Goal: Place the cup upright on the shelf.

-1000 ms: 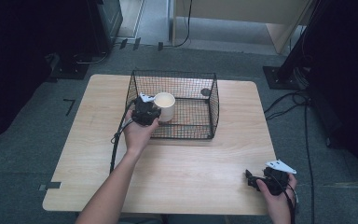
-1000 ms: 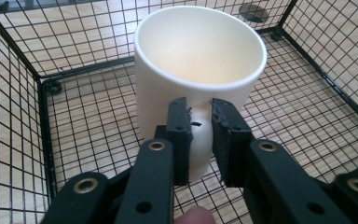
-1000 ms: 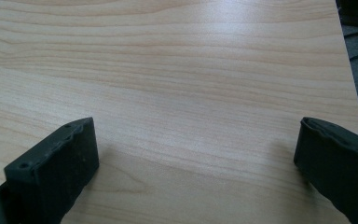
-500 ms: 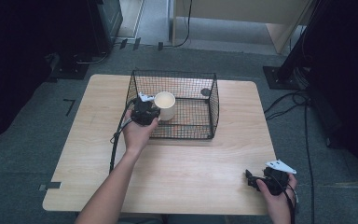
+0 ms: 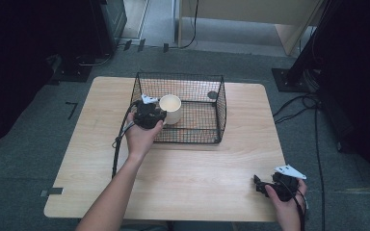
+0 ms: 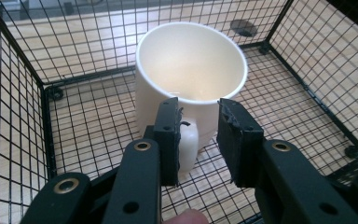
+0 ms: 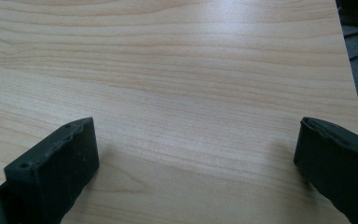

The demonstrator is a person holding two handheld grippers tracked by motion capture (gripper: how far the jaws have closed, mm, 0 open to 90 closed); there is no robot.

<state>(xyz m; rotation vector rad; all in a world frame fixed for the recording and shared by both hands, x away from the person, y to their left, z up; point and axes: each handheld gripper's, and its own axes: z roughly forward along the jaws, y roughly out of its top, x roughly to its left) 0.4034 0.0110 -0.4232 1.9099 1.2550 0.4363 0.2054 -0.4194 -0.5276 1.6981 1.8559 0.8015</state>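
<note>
Nothing moved since prev frames: left gripper (image 6: 198, 140) still inside wire basket (image 5: 220, 108) on table (image 5: 197, 168), fingers part-open either side of white mug (image 6: 186, 79) handle, grip unclear. Right gripper (image 7: 196, 163) fingers wide apart, empty, near table's right edge. No writing legible.

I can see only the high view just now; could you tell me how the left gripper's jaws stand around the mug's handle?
Observer: In the left gripper view, the left gripper has its jaws either side of the handle of the mug, with a gap on the right side.
Operator: Thank you. Is anything inside the mug?
Observer: No, its white inside looks empty.
Operator: And the right gripper's jaws, please?
Observer: In its own view the right gripper is wide open over the bare table, with nothing between the jaws.
</note>
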